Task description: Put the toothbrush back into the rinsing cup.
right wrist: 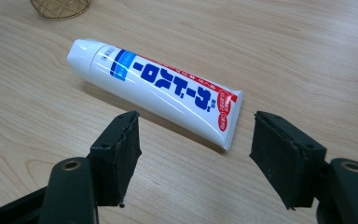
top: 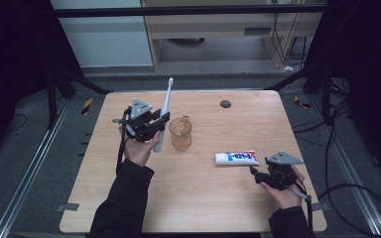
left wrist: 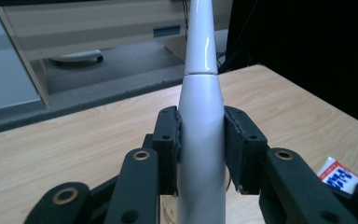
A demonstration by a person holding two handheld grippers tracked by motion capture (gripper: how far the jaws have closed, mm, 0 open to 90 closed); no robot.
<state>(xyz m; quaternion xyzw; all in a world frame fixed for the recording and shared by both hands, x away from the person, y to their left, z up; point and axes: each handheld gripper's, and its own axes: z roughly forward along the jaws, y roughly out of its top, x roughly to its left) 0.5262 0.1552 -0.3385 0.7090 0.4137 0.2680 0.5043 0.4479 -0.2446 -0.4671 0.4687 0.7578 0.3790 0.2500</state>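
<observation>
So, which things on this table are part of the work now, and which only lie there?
Part of the work:
- electric toothbrush, clamped upright in the left gripper
- toothpaste tube, lying flat just ahead of the open right gripper
- amber cup, beside the toothbrush

Only lying there:
- small dark disc, at the table's far edge

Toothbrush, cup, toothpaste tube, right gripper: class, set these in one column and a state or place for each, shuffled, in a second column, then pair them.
1. toothbrush
2. cup
3. tube
4. right gripper

a. lies flat on the table
b. open, nothing between its jaws
c. clamped in the left gripper, head up
d. stands upright, amber and see-through

Pairs: 1-c, 2-d, 3-a, 4-b
</observation>
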